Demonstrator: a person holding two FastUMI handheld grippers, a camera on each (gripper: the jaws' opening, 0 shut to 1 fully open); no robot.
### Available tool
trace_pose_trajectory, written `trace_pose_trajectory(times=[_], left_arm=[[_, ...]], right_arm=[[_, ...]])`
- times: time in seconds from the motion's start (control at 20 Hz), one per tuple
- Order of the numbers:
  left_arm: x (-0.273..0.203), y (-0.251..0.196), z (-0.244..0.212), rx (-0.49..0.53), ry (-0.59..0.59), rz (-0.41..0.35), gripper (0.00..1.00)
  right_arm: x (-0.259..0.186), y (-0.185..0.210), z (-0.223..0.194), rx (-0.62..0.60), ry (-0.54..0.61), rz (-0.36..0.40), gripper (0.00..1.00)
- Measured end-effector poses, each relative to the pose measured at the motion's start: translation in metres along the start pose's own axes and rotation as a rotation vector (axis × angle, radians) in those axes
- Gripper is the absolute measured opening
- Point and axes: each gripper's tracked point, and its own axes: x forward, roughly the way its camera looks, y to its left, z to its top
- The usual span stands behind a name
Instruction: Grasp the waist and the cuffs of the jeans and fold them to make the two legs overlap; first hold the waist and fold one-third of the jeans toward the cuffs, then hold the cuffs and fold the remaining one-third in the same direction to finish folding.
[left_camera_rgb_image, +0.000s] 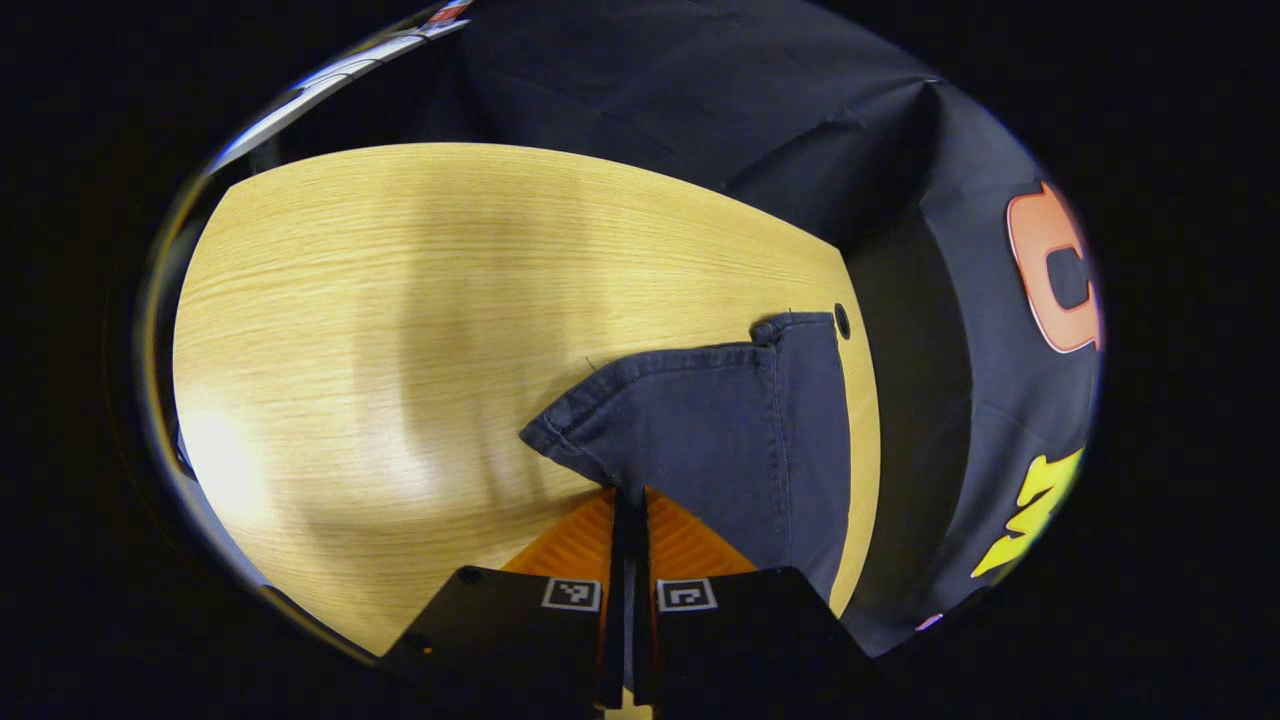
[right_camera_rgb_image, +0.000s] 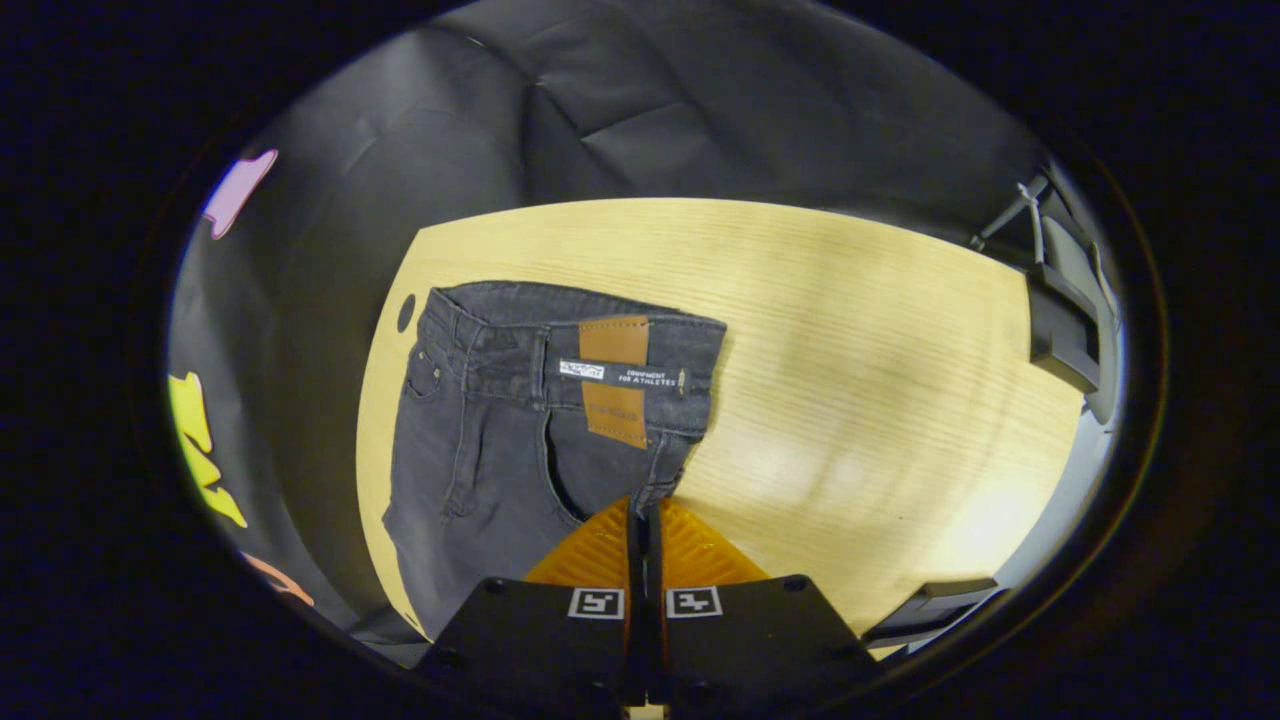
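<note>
Dark grey jeans lie on a light wooden table (left_camera_rgb_image: 400, 330). In the left gripper view the cuff end (left_camera_rgb_image: 720, 420) rises off the wood, its hem pinched between the fingers of my left gripper (left_camera_rgb_image: 628, 500), which is shut on it. The right gripper view shows the waist end (right_camera_rgb_image: 480, 450), with a brown leather patch (right_camera_rgb_image: 613, 380) on the waistband. My right gripper (right_camera_rgb_image: 645, 510) is shut on the waistband's near corner, just below the patch. The middle of the jeans is hidden.
The jeans lie close to one table edge, beside a small round hole (left_camera_rgb_image: 842, 321) in the wood. Black cloth hangs behind and beside the table. Dark metal fittings (right_camera_rgb_image: 1060, 320) stand past the far table edge in the right gripper view.
</note>
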Motion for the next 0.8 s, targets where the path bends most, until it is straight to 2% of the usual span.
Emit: trace_pose_trajectory(times=[0.05,0.15,0.4,0.7,0.8], left_arm=[[-0.003,0.000,0.000,0.003,0.010,0.005,0.05],[-0.010,0.001,0.000,-0.001,0.040,0.043,0.04],[-0.042,-0.023,0.003,-0.044,0.116,0.017,0.03],[-0.051,-0.055,0.026,-0.248,0.141,0.013,0.03],[-0.045,-0.074,0.032,-0.260,0.144,0.006,0.03]], right_arm=[[0.000,0.001,-0.002,-0.006,0.001,-0.005,0.01],[-0.007,0.004,0.000,0.007,0.005,0.008,0.01],[-0.039,0.020,0.004,0.048,0.022,0.088,0.01],[-0.070,0.092,0.016,0.017,0.028,0.187,0.00],[-0.075,0.125,0.020,-0.011,0.036,0.212,0.00]])
